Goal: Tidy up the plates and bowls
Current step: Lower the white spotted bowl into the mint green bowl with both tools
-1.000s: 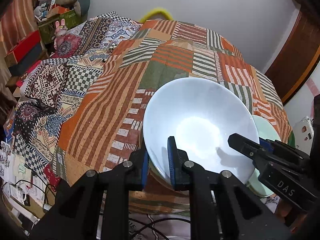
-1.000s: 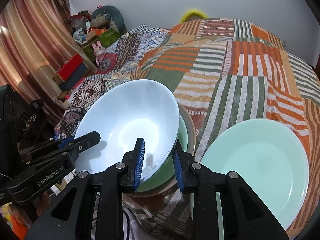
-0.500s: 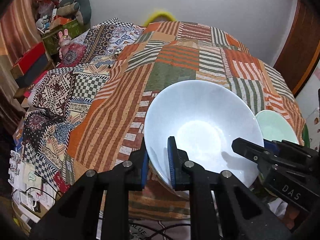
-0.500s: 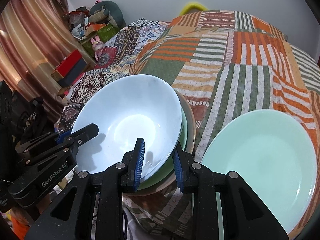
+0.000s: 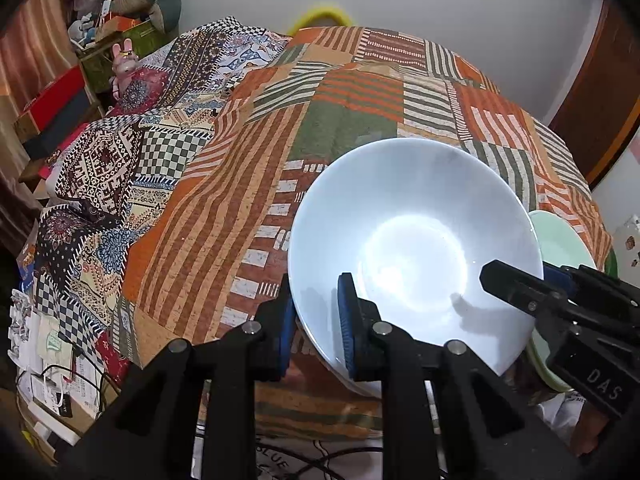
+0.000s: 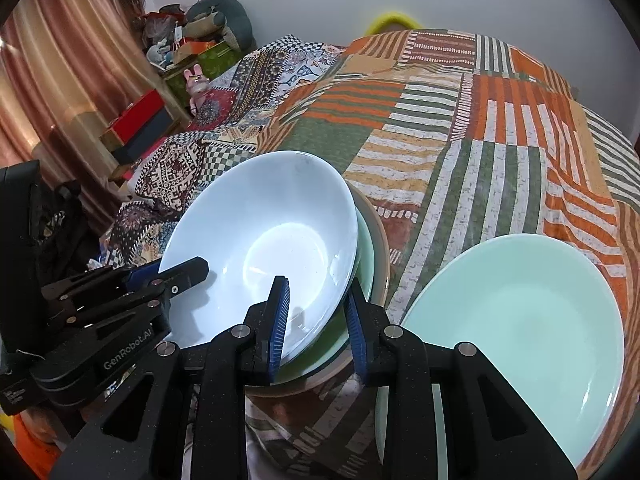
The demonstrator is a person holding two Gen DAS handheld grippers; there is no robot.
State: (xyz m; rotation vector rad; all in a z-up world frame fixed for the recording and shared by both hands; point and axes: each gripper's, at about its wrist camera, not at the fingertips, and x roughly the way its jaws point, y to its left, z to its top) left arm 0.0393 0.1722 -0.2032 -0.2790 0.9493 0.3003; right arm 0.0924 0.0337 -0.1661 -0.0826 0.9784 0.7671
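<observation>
A white bowl (image 5: 412,240) is held tilted above a stack of a mint bowl (image 6: 365,256) and a tan bowl (image 6: 382,256) on the patchwork bed. My left gripper (image 5: 316,320) is shut on the white bowl's near-left rim. My right gripper (image 6: 318,316) straddles the bowl's other rim (image 6: 320,320), jaws slightly apart around it. The right gripper also shows in the left wrist view (image 5: 516,284), and the left gripper shows in the right wrist view (image 6: 176,272). A mint plate (image 6: 516,320) lies to the right of the stack.
The patchwork bedspread (image 5: 352,92) stretches far behind the dishes. A second patterned quilt (image 5: 120,168) and boxes with toys (image 5: 120,48) lie at the left. Cables and papers (image 5: 48,364) sit on the floor at lower left. A wooden door (image 5: 600,92) stands at right.
Both grippers and the white bowl have shifted slightly; the bowl sits a little higher over the stack. The grips on its rim look unchanged.
</observation>
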